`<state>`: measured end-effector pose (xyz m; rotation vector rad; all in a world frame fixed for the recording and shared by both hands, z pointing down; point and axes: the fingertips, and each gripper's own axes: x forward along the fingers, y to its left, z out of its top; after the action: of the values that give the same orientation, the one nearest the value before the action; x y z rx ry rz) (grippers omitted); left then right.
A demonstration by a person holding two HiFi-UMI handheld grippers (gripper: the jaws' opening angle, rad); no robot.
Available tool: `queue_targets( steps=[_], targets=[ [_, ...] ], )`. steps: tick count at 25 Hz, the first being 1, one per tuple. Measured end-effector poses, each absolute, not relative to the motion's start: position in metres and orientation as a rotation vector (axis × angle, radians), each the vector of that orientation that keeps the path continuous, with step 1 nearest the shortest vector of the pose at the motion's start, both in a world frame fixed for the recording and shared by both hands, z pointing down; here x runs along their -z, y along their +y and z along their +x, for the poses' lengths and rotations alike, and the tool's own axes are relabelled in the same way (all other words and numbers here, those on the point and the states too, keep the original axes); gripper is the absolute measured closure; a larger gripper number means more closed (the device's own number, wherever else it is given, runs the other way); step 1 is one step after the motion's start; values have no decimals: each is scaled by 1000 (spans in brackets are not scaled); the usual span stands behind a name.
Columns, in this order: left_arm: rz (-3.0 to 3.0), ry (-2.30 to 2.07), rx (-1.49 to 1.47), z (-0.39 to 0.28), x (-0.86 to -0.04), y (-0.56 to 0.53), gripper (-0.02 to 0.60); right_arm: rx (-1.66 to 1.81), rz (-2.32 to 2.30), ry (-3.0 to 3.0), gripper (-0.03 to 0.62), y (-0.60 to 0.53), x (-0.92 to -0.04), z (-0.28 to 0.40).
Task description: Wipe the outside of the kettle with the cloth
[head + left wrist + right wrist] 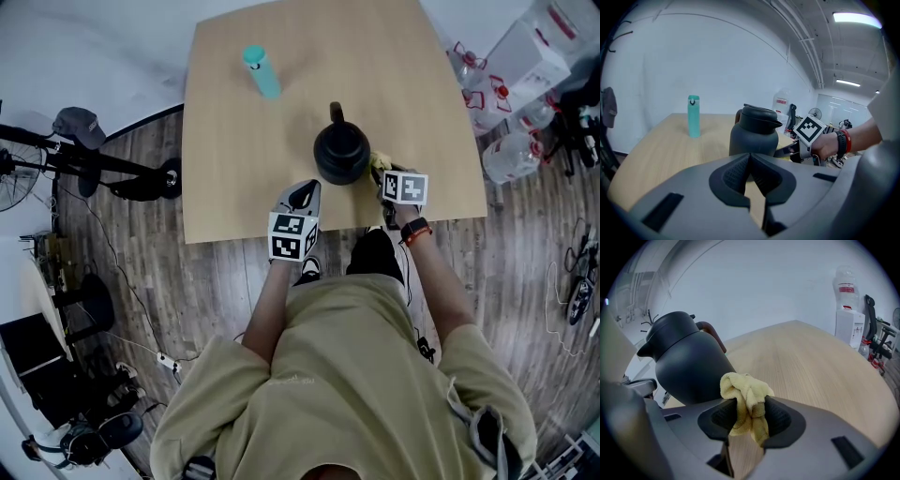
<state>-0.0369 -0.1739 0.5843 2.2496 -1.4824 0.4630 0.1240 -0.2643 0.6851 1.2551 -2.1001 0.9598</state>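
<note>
A matte dark-grey kettle (340, 150) stands upright near the front edge of the table (412, 84). The right gripper (749, 414) pinches a crumpled yellow cloth (746, 391) just beside its flank. The left gripper (750, 161), jaws together and empty, hovers opposite. A teal bottle (262, 71) stands well apart, with bare tabletop between.
</note>
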Motion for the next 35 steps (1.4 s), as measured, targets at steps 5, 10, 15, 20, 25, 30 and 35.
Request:
queue_targets(
  steps=[5, 10, 15, 20, 25, 30, 35],
  targets=[
    [2265, -1465, -417, -44, -583, -166, 557, -980, 1334, -2082, 414, -242, -682, 130],
    [2313, -1424, -364, -51, -577, -147, 557, -1034, 1368, -2090, 414, -201, -676, 123],
    [2338, -1427, -360, -66, -569, -130, 557, -1069, 1354, -2116, 414, -163, -668, 99],
    [2357, -1426, -352, -82, -562, -115, 557, -1076, 1305, -2148, 414, -136, -663, 63],
    [2370, -1432, -351, -101, -559, -106, 557, -1070, 1251, -2176, 414, -121, -661, 24],
    [2358, -1451, -348, -120, -559, -104, 557, -1086, 1211, -2197, 414, -119, -663, -11],
    [2339, -1471, -367, -133, -561, -108, 557, -1128, 1182, -2190, 414, -128, -670, -41]
  ],
)
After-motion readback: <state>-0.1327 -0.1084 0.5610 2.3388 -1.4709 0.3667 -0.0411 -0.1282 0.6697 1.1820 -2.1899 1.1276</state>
